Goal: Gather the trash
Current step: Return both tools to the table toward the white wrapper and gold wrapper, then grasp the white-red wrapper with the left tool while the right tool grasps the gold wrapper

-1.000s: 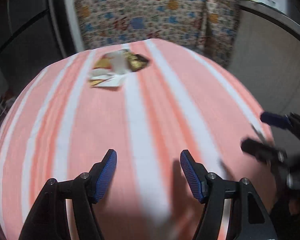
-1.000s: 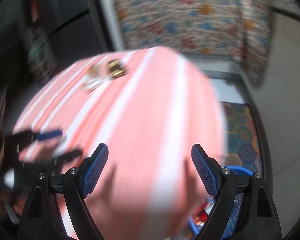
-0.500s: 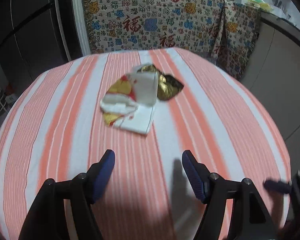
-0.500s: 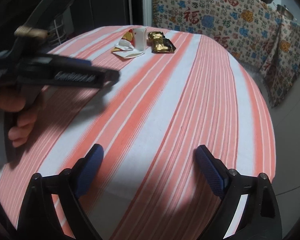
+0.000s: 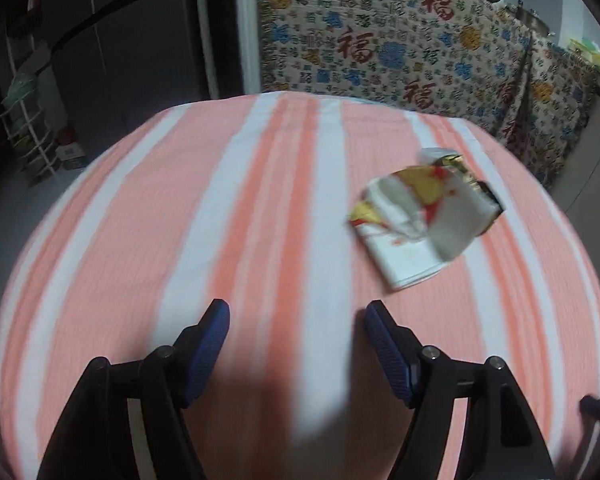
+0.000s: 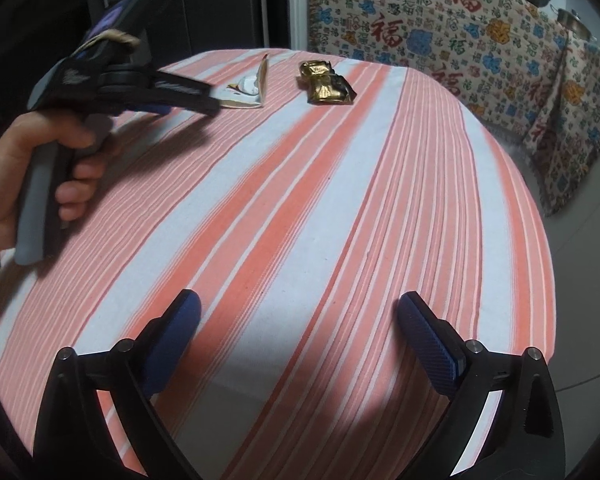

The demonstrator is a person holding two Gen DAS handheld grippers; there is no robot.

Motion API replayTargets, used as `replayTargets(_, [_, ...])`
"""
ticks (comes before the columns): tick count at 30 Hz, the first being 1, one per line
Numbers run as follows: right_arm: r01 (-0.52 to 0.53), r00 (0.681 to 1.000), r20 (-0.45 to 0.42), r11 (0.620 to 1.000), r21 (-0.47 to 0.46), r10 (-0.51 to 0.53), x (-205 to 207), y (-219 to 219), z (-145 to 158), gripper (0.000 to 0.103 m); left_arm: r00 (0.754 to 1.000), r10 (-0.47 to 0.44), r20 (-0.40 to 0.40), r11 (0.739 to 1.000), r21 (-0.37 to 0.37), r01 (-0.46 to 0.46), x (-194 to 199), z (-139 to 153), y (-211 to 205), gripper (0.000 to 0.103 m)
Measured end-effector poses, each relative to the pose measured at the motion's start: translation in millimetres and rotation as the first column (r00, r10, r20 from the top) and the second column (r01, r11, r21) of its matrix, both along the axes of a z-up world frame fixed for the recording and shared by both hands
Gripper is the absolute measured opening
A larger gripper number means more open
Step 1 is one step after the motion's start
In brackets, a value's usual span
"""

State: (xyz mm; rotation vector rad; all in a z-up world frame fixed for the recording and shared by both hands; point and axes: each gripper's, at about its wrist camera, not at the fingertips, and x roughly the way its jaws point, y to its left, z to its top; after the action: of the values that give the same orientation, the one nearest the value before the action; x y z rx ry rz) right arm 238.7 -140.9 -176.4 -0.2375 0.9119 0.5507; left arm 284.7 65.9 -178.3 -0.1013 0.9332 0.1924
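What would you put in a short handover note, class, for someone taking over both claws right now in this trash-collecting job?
Left claw: open, empty, above the striped tablecloth, short of the trash.
Right claw: its jaws have just been opening, now wide, nothing between them, low over the near side of the table.
Trash: white torn wrapper and gold wrapper, close together near the table's far edge.
Done: nothing picked up from the table yet.
Left: grab both wrappers and bin them; no bin is in view.

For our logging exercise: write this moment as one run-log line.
left gripper: open, empty, near white wrapper | right gripper: jaws just opening, empty | gold wrapper: on striped tablecloth
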Motion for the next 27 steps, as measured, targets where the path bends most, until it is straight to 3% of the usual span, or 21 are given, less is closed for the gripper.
replayTargets(2, [0.001, 1.0, 0.001, 1.0, 0.0, -0.001, 0, 0, 0, 0.1, 0.999, -0.045, 0.021, 0.999, -0.019, 0.046, -11, 5, 3, 0.072])
replayTargets(4, [0.001, 1.0, 0.001, 1.0, 0.0, -0.001, 0, 0, 0, 0.1, 0.986, -0.144, 0.081, 0.987, -0.057, 0.148, -19, 17, -11, 0.072])
replayTargets(8, [-0.002, 1.0, 0.0, 1.0, 0.0, 0.002, 0, -1, 0, 0.1, 0.952, -0.284, 0.114, 0.959, 0.017, 0.284, -6, 33, -64, 0.072])
replayTargets(11, [-0.002, 1.0, 0.0, 1.0, 0.003, 0.002, 0, -2, 0, 0.1, 0.96, -0.269, 0.081, 0.962, 0.074, 0.263, 26, 30, -96, 0.072])
replayTargets(15, [-0.004, 1.0, 0.001, 1.0, 0.006, 0.004, -1, -3, -1, 0.101, 0.984, -0.175, 0.044, 0.981, 0.096, 0.17, 59, 16, -100, 0.071])
replayTargets(16, [-0.005, 1.0, 0.0, 1.0, 0.008, 0.005, -1, -4, -1, 0.101, 0.986, -0.159, 0.043, 0.983, 0.104, 0.154, 62, 14, -99, 0.064])
replayTargets(17, [-0.005, 1.0, -0.001, 1.0, 0.01, 0.005, -1, -4, -1, 0.101, 0.987, -0.151, 0.048, 0.983, 0.113, 0.145, 62, 13, -96, 0.039])
replayTargets(19, [-0.006, 1.0, -0.001, 1.0, 0.01, 0.006, -2, -5, -1, 0.101, 0.986, -0.16, 0.04, 0.983, 0.098, 0.156, 58, 12, -90, 0.013])
replayTargets(20, [-0.005, 1.0, -0.001, 1.0, 0.01, 0.005, -2, -4, -1, 0.101, 0.985, -0.163, 0.049, 0.983, 0.092, 0.158, 52, 14, -88, 0.008])
replayTargets(27, [-0.005, 1.0, -0.002, 1.0, 0.007, 0.005, -1, -3, -2, 0.101, 0.973, -0.217, 0.081, 0.975, 0.075, 0.211, -17, 36, -44, 0.007])
